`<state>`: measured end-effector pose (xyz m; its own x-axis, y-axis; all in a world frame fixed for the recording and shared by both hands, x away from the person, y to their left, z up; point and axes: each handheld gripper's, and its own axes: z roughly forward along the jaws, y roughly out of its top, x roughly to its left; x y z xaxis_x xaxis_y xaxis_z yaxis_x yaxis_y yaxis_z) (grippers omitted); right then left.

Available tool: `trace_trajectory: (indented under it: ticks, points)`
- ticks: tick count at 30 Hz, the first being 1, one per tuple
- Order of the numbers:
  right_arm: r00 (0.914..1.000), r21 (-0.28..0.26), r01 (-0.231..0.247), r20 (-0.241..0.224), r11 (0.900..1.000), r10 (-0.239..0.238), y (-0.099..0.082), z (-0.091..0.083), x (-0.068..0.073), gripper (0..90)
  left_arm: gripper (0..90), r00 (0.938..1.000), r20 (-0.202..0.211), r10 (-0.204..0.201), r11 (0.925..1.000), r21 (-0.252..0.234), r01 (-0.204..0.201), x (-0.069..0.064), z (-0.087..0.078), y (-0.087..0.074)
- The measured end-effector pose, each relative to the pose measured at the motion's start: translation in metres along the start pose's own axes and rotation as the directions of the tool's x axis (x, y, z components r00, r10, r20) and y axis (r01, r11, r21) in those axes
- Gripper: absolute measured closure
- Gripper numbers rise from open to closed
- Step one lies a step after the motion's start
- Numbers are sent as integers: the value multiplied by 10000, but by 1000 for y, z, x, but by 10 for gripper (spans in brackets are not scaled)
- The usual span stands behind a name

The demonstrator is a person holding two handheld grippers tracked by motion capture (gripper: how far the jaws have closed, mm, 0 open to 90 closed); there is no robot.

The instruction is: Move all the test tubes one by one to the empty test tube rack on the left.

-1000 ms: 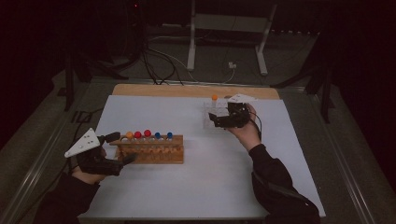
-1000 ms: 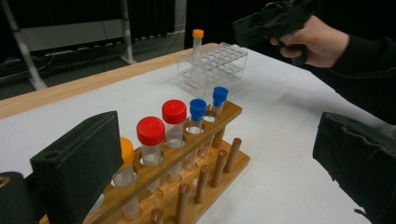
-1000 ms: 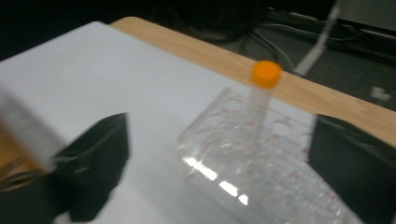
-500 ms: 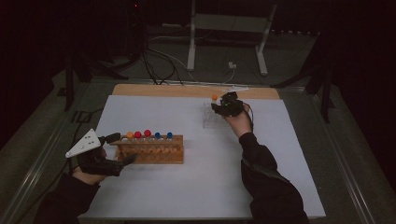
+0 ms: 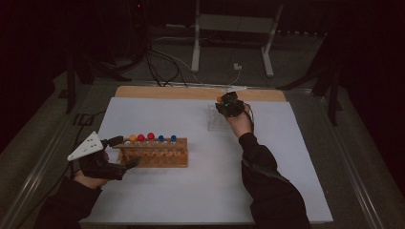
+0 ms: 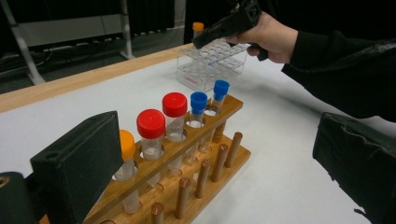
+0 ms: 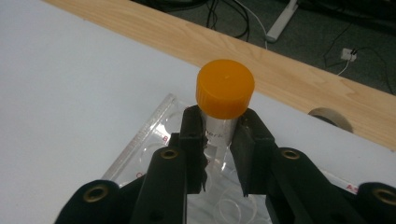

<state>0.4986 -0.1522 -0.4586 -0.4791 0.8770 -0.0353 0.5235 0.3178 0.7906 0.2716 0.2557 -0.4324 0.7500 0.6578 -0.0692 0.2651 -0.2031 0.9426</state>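
Right gripper [image 7: 218, 140], arm extended across the table, jaws just closed and clamped. Left gripper [image 5: 125, 152] rests low at near left, jaws spread wide.

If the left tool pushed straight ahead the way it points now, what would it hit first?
Most likely the wooden test-tube rack, which already sits between the open jaws of the left tool. The orange-capped tube at the near end of the rack stands closest, though depth is hard to judge.
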Motion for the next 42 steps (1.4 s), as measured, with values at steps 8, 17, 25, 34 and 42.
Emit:
trace_trajectory:
  ticks: [8, 17, 25, 34, 42]
  points:
    - [9994, -617, 344, 38, 9975, -342, 15, -25, 2, 741, 22, 9999, 144, -4, 9998, 185, 2, -1, 2, 1]
    - [9957, -1394, 863, -227, 9865, -903, 27, -69, 11, 742, 22, 9992, 398, -15, 9996, 290, 3, -6, 7, 7]
    - [9817, -1495, 1510, -934, 9772, -1660, 19, -101, 37, 742, 22, 9983, 573, 79, 9991, 420, -103, -13, 13, 12]
    - [9524, -1608, 2015, -1984, 9662, -2316, -9, -134, 63, 742, 23, 9951, 970, 197, 9983, 536, -250, -22, 22, 19]
    - [9231, -1677, 2374, -2678, 9568, -2760, -40, -156, 84, 742, 23, 9879, 1496, 420, 9974, 517, -502, -36, 34, 26]
